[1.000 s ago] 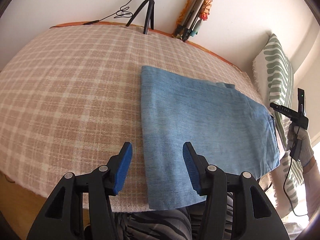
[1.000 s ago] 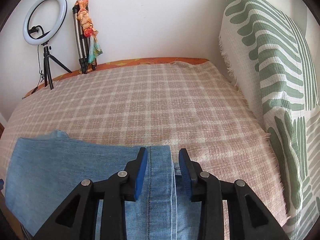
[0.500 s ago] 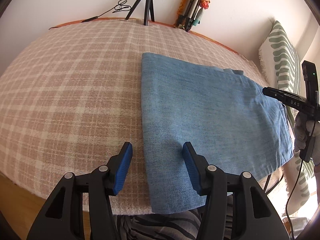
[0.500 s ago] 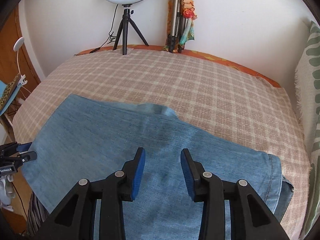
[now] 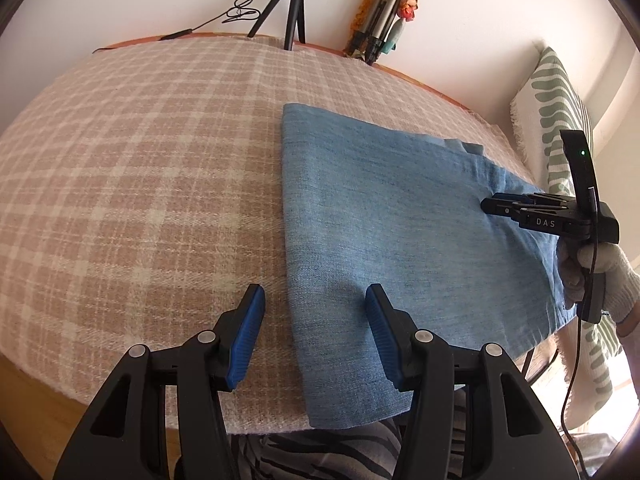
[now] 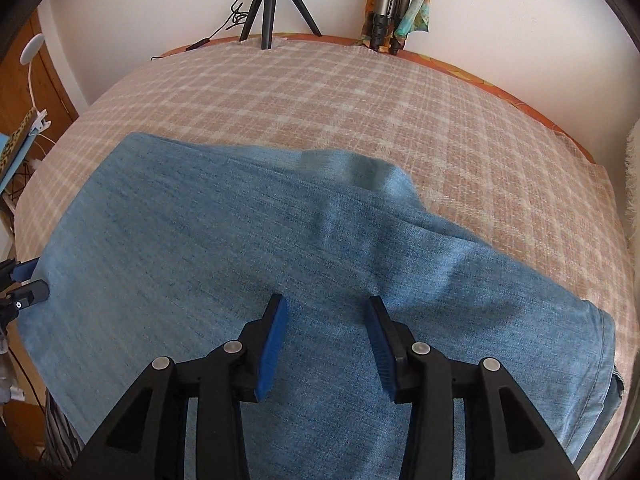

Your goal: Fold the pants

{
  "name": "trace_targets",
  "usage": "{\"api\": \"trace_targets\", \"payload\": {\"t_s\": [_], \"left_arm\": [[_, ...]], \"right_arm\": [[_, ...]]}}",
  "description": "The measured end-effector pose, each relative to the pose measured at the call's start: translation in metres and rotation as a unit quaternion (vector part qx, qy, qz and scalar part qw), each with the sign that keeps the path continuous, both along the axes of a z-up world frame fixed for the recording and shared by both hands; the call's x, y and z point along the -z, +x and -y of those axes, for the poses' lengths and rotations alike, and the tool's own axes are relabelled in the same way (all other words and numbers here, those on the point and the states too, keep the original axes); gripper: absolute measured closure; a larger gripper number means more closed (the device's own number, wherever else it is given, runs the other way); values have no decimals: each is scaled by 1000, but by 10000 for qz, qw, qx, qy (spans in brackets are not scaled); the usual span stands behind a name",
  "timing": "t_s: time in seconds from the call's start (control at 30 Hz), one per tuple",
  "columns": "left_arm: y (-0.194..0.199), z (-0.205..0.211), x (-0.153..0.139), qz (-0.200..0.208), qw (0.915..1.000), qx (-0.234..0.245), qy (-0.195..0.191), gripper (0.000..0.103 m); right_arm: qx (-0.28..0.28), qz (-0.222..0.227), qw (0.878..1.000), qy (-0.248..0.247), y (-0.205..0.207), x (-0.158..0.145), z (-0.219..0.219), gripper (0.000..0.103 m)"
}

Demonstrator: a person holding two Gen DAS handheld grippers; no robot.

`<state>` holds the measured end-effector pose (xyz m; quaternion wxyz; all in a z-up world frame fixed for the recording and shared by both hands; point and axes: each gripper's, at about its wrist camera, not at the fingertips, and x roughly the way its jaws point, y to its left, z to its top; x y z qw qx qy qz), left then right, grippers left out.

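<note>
Folded light-blue denim pants (image 5: pixel 400 232) lie flat on a pink-and-cream checked blanket (image 5: pixel 140 184). My left gripper (image 5: pixel 316 304) hovers open over the pants' near left edge, one blue pad over the blanket and one over the denim, with nothing held. The right gripper (image 5: pixel 492 205) reaches in from the right over the pants' right end, held by a white-gloved hand (image 5: pixel 600 276). In the right wrist view the right gripper (image 6: pixel 326 312) hangs above the middle of the pants (image 6: pixel 200 248); its jaws are opening and nothing is pinched between them.
A black ring-light tripod (image 5: pixel 294 4) and a folded tripod with cloth (image 5: pixel 384 16) stand against the far wall. A green-striped pillow (image 5: pixel 560 120) leans at the right. The blanket's near edge drops off to a striped fabric (image 5: pixel 320 452) below.
The right gripper swung from the pants' right end toward their middle and lowered, its jaws widening. The left gripper stayed over the near left edge.
</note>
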<state>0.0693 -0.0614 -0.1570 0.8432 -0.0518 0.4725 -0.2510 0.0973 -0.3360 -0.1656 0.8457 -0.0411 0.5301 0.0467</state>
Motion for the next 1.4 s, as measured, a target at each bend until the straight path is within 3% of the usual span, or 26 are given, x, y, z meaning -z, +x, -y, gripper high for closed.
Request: {"api": "trace_targets", "payload": {"t_s": [0.1, 0.2, 0.3, 0.4, 0.63, 0.8, 0.97, 1.4], "left_arm": [[2, -8, -1, -184, 9992, -113, -331, 52], [-1, -12, 1, -244, 9984, -155, -493, 52], [-5, -14, 2, -265, 9975, -191, -633, 52], [-4, -18, 3, -321, 9954, -286, -855, 54], [-5, -15, 3, -330, 9943, -227, -984, 78], [-7, -14, -1, -250, 9927, -215, -1162, 80], [-12, -7, -11, -81, 9929, -153, -1180, 80], [-15, 2, -22, 110, 9916, 6, -1286, 81]], "right_arm": [[122, 51, 9997, 223, 3, -15, -4, 60], [88, 171, 9981, 579, 9, -35, -17, 52], [-182, 158, 9953, 942, 17, -52, -44, 46], [-502, 140, 9937, 988, 27, -61, -79, 42], [-874, -114, 9898, 1118, 50, -56, -151, 36], [-1128, -387, 9876, 1022, 67, -43, -196, 36], [-933, -854, 9885, 825, 91, -19, -217, 38], [-1182, -1313, 9835, -390, 104, 13, -245, 40]]}}
